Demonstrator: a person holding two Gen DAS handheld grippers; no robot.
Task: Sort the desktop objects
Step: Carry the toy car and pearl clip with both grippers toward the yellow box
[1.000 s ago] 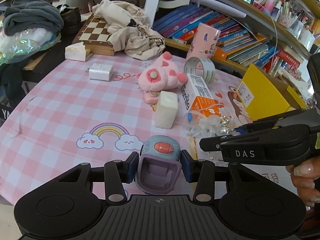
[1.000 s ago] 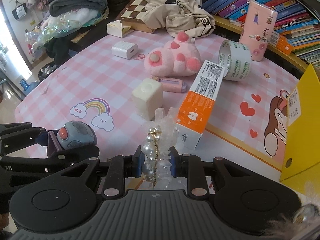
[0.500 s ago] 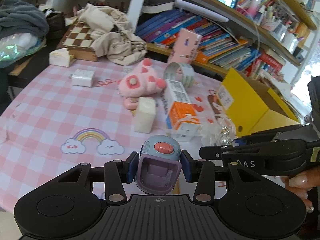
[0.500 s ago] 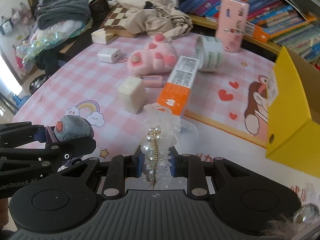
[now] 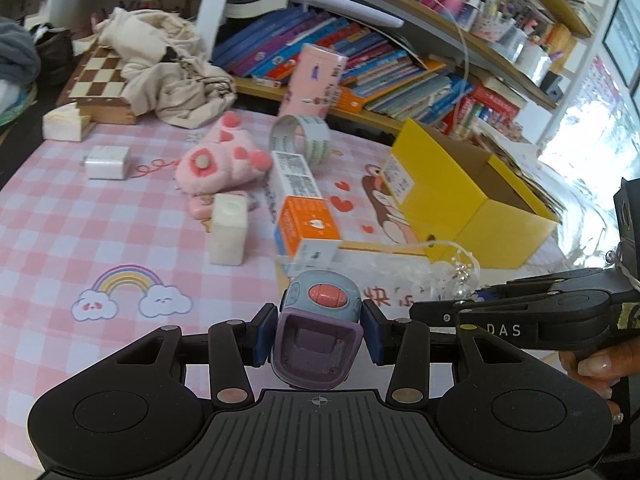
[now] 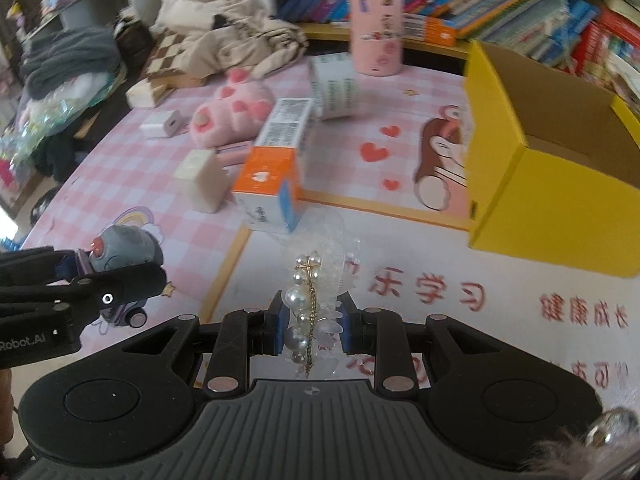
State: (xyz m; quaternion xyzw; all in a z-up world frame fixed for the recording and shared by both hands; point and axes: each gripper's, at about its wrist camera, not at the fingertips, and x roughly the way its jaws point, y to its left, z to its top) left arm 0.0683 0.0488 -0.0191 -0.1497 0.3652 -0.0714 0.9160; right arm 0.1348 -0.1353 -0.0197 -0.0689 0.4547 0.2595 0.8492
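My left gripper (image 5: pixel 319 334) is shut on a small blue-grey toy car (image 5: pixel 322 304) with a red button and a purple front, held above the pink checked tablecloth (image 5: pixel 80 224). My right gripper (image 6: pixel 313 326) is shut on a pearl and lace hair clip (image 6: pixel 306 300), which sticks up between the pads. An open yellow cardboard box (image 6: pixel 540 208) stands ahead and to the right of it. In the left wrist view the right gripper (image 5: pixel 420 310) reaches in from the right, with the hair clip (image 5: pixel 462 270) at its tip. The toy car (image 6: pixel 124 246) shows at the left of the right wrist view.
An orange and white carton (image 5: pixel 304 208), a white block (image 5: pixel 228 228), a pink plush (image 5: pixel 220 164), a tape roll (image 5: pixel 304 140), a pink canister (image 5: pixel 316 80) and a white charger (image 5: pixel 106 162) lie on the table. Behind are a chessboard (image 5: pixel 100 80), beige cloth and bookshelves.
Both views have swung right, so the yellow box is now larger and nearer. The right gripper has carried the hair clip toward the box. Both grips are unchanged.
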